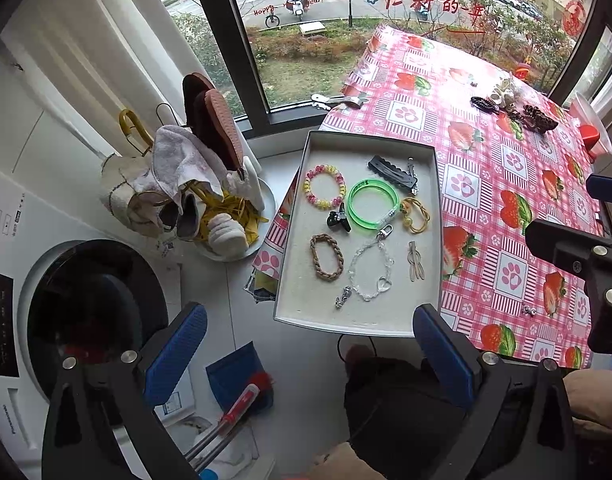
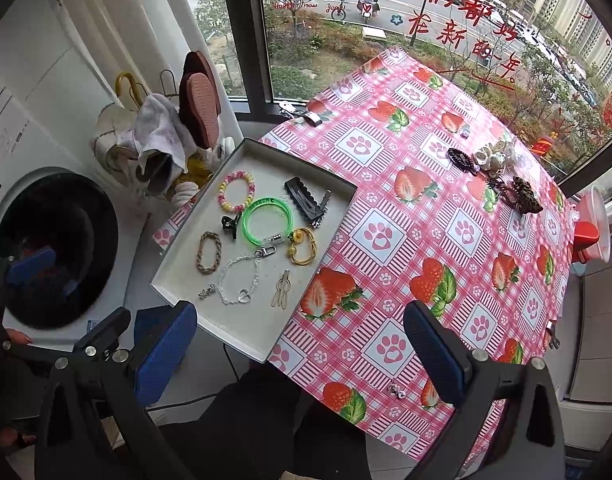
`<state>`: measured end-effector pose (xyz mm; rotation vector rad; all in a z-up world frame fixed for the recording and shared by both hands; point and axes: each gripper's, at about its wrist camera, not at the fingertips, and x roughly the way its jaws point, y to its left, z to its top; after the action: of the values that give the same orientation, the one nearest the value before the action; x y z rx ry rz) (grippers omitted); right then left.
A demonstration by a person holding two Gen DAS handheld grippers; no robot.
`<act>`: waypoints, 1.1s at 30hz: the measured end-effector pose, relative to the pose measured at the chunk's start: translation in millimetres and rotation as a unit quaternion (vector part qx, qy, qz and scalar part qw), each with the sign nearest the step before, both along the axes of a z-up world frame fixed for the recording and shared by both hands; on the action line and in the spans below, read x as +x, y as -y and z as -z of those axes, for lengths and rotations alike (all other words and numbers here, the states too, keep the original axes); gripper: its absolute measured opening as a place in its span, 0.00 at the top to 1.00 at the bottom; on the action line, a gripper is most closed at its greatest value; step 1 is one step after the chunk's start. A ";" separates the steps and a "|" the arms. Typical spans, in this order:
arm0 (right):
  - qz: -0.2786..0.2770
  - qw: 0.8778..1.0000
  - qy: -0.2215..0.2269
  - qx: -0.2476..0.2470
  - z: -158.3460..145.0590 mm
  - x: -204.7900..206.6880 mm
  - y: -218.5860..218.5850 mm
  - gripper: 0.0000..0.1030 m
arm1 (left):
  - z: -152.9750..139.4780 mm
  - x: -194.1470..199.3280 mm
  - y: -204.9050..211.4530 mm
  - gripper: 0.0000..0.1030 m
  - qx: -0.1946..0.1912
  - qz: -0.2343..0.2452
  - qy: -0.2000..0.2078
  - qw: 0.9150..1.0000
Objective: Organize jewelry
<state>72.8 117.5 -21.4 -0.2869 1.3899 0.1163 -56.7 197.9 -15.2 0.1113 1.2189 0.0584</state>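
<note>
A shallow grey tray (image 1: 389,322) sits at the left edge of the table, on a pink strawberry-and-paw tablecloth (image 2: 417,216), part of it overhanging the edge. In it lie a pink-and-yellow beaded bracelet (image 1: 323,187), a green translucent bangle (image 1: 372,204), a black hair clip (image 1: 391,173), a small black claw clip (image 1: 338,219), a yellow cord bracelet (image 1: 415,215), a brown braided bracelet (image 1: 326,256), a clear crystal bracelet (image 1: 371,272) with a clasp, a silver charm (image 1: 343,297) and a pale hairpin (image 1: 415,266). None is stacked; the claw clip touches the bangle.

The left gripper (image 1: 309,354) hangs just short of the tray's near rim, its blue fingers spread wide and holding nothing. The right gripper (image 2: 300,354) hovers over the tray's near corner and the cloth, also spread and empty.

Well apart, at the table's far right, sits a loose cluster: a black coil hair tie (image 2: 461,159), white shell-like pieces (image 2: 491,157) and a leopard-print claw clip (image 2: 526,194). A small silver charm (image 2: 395,389) lies alone on the cloth near the right gripper. Left of the table stand a washing machine (image 1: 86,304) and a basin of cloths and slippers (image 1: 202,184).
</note>
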 end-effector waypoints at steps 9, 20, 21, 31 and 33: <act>0.000 1.000 -0.001 0.000 0.3 0.1 -0.6 0.00 | 0.9 0.0 0.4 0.00 0.001 -0.001 0.000 1.000; 0.002 1.000 0.000 -0.001 0.9 0.8 -1.3 0.00 | 2.1 0.2 -1.1 0.00 0.002 -0.004 -0.001 1.000; 0.002 1.000 0.000 -0.001 1.0 0.7 -1.7 0.00 | 2.1 0.1 -1.1 0.00 0.002 -0.005 -0.001 1.000; 0.002 1.000 -0.001 -0.001 1.0 1.1 -1.3 0.00 | 2.3 0.3 -0.1 0.00 0.003 -0.005 -0.001 1.000; 0.002 1.000 -0.001 -0.001 0.9 1.1 -1.2 0.00 | 2.7 0.7 -0.2 0.00 0.003 -0.006 -0.001 1.000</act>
<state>73.9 118.7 -22.4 -0.2860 1.3923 0.1123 -56.1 198.1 -17.9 0.1103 1.2224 0.0721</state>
